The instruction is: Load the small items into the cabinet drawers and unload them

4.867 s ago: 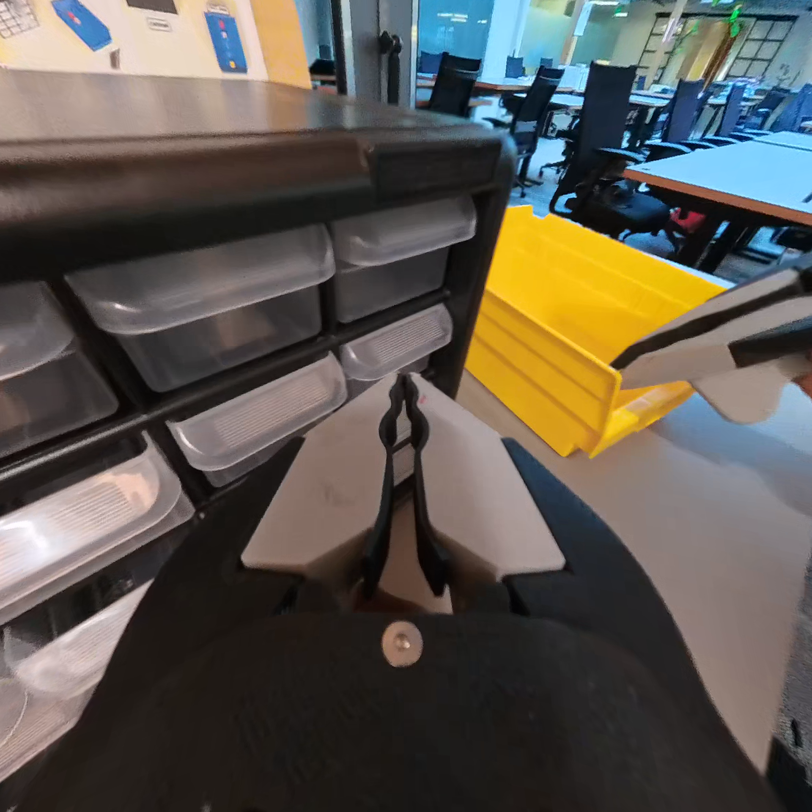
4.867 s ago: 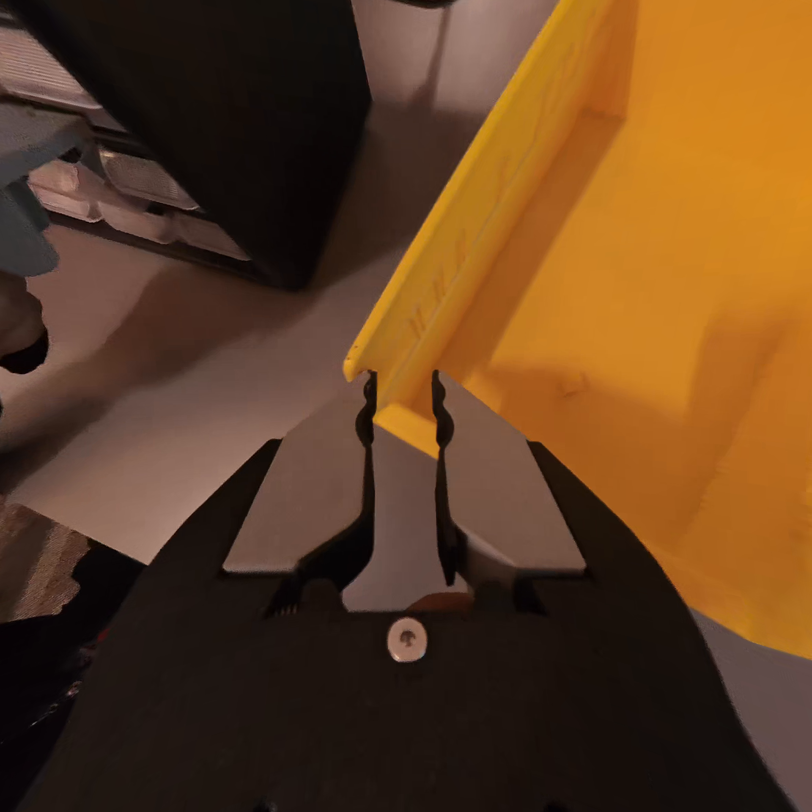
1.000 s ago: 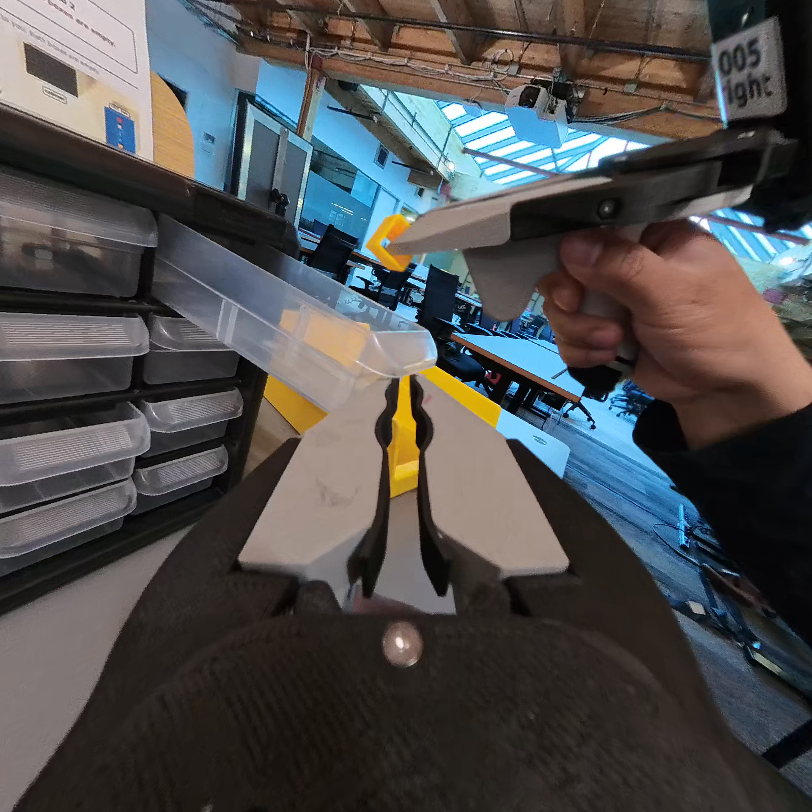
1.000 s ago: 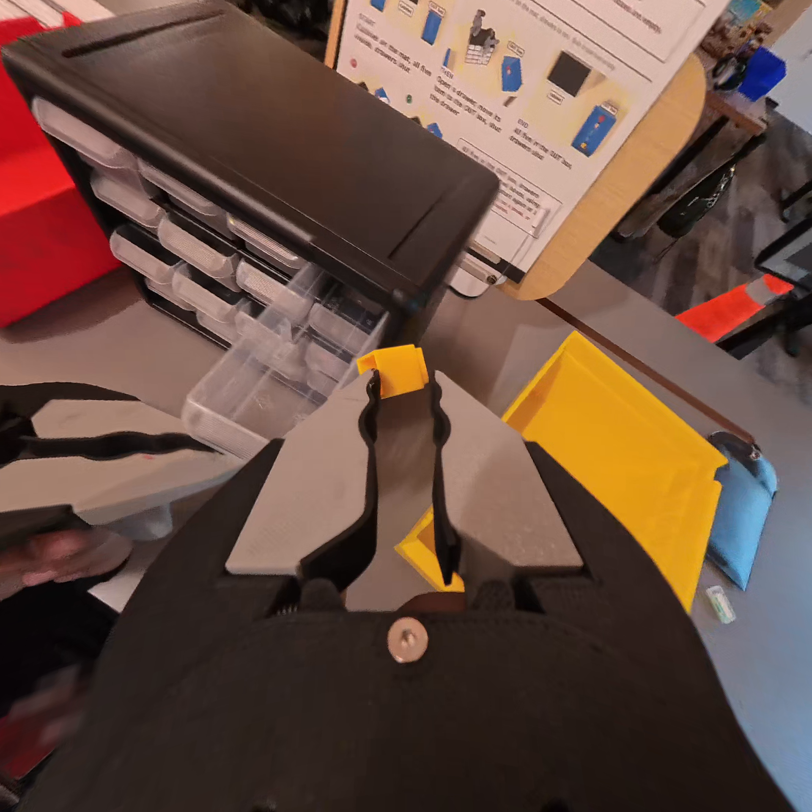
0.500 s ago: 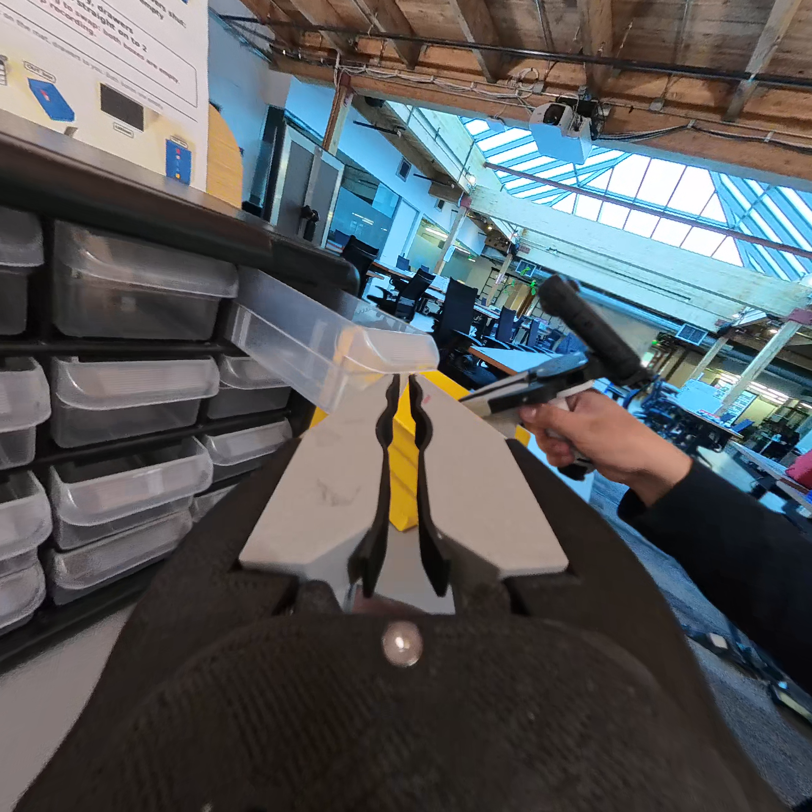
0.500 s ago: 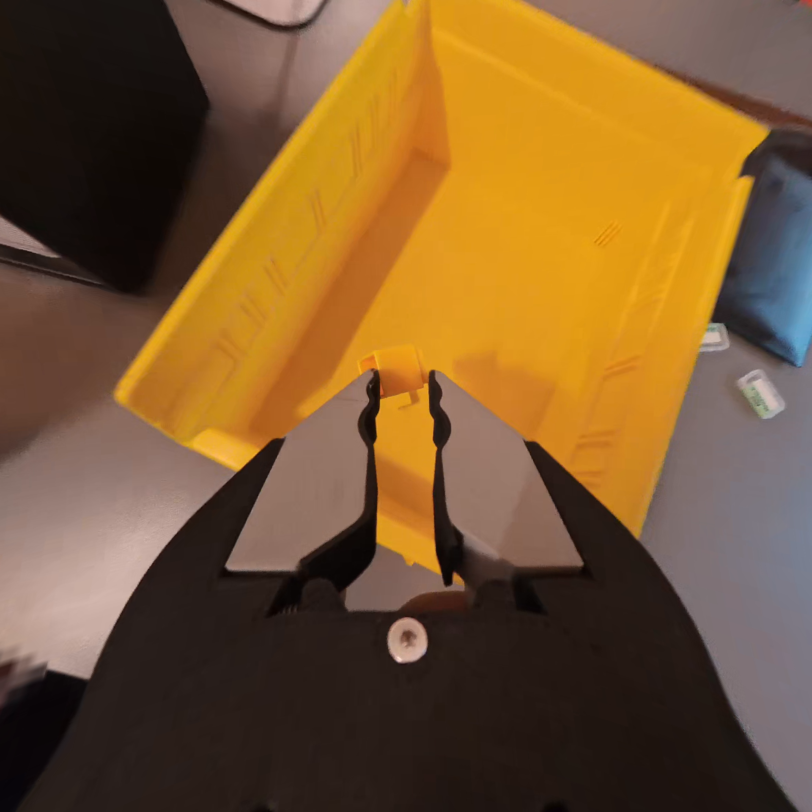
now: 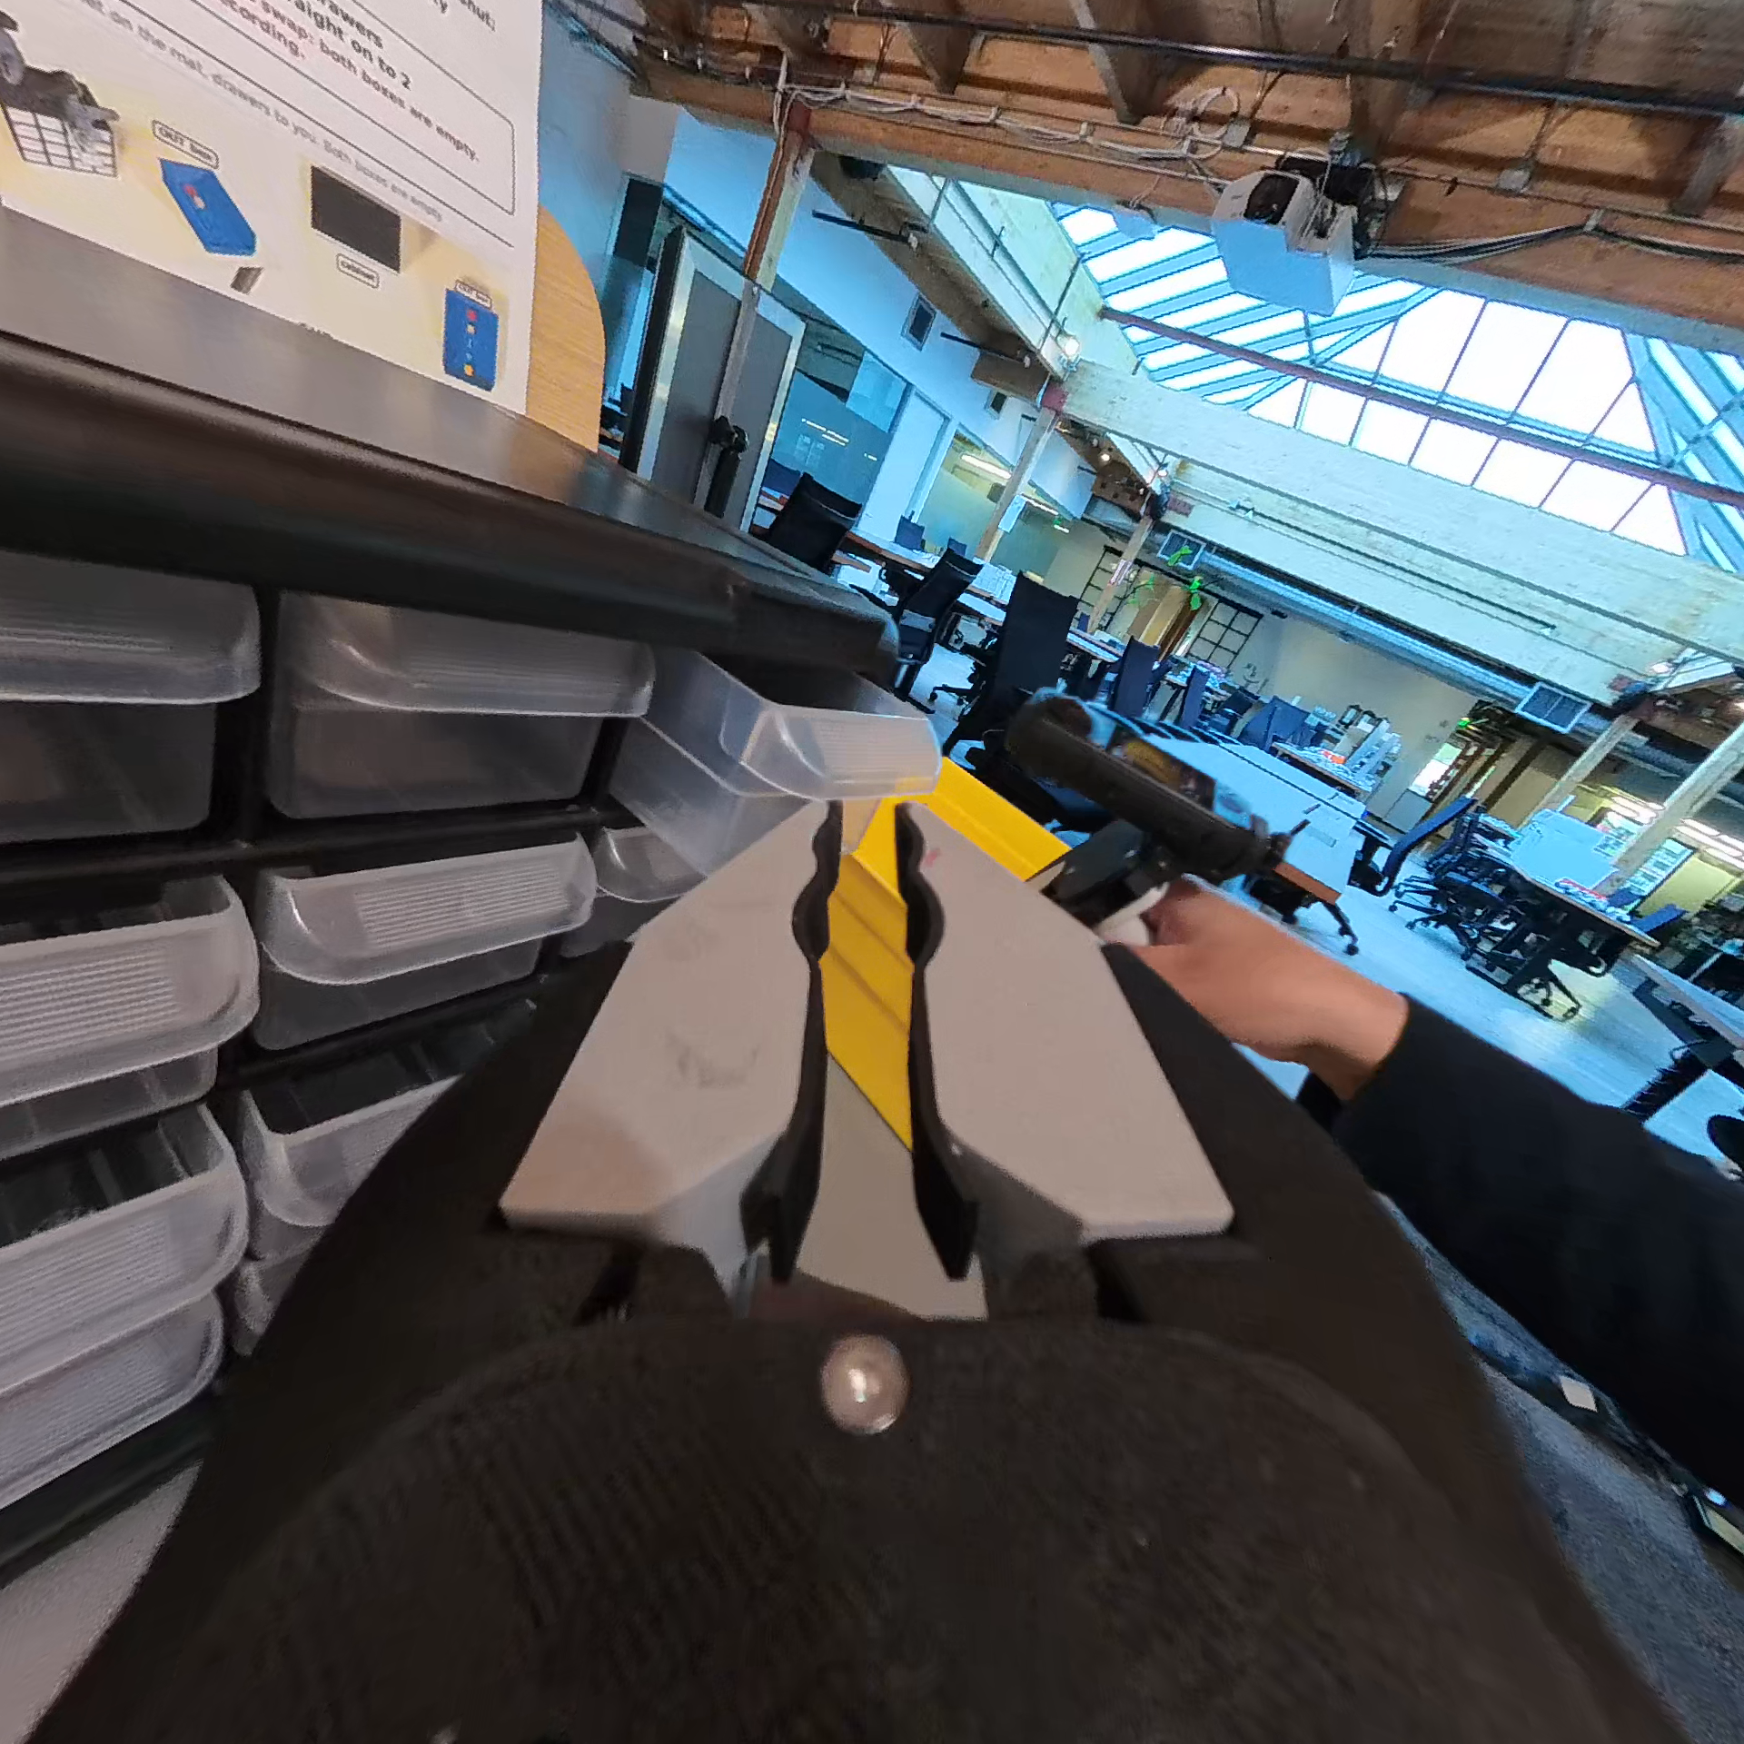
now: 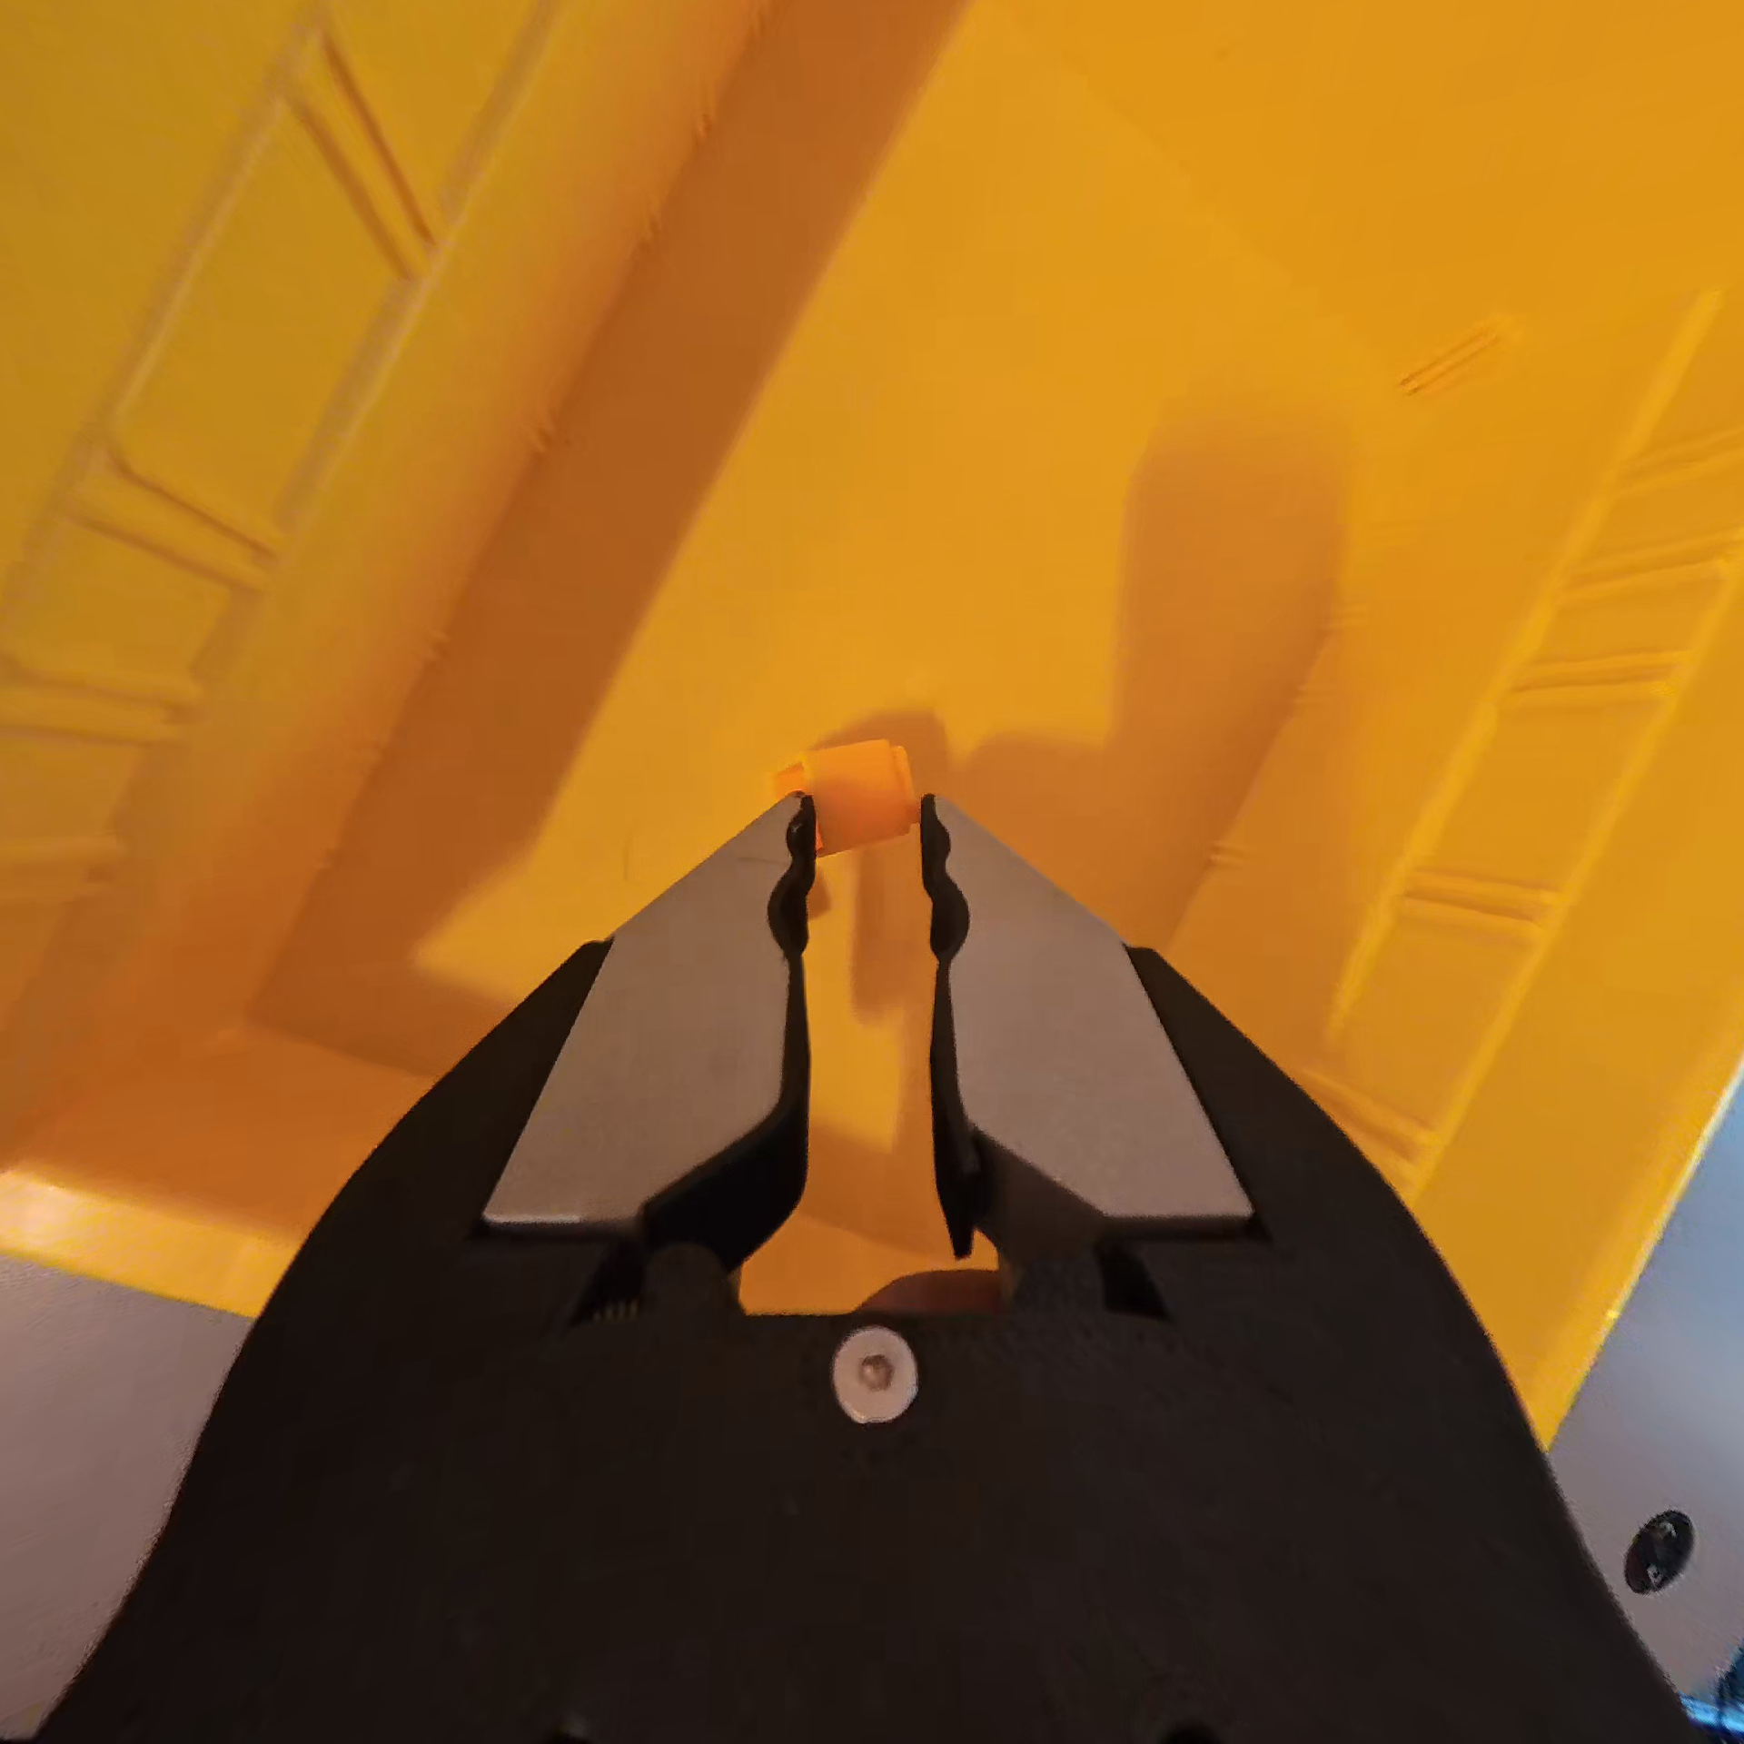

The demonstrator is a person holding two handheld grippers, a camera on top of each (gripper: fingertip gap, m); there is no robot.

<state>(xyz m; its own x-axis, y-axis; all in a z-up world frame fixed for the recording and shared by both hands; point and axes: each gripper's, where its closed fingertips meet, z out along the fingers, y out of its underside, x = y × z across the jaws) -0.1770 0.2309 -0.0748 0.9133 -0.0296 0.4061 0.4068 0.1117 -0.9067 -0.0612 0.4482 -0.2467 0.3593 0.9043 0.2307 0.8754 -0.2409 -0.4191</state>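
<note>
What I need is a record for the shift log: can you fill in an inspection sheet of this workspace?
Surface: grey table, only a strip in view.
Job's things: black cabinet, its top-row clear drawer pulled out; small orange piece above the yellow bin floor.
Clutter: nothing seen.
Grippers: left gripper open, tips at the drawer's handle; right gripper shut on the orange piece.
Cables: nothing seen on the table.
Surroundings: poster behind the cabinet; office chairs, skylight.

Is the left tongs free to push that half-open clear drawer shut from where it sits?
Probably yes. The left tongs sits just under the drawer lip, slightly parted, with nothing between them; the right hand is off to the side.
</note>
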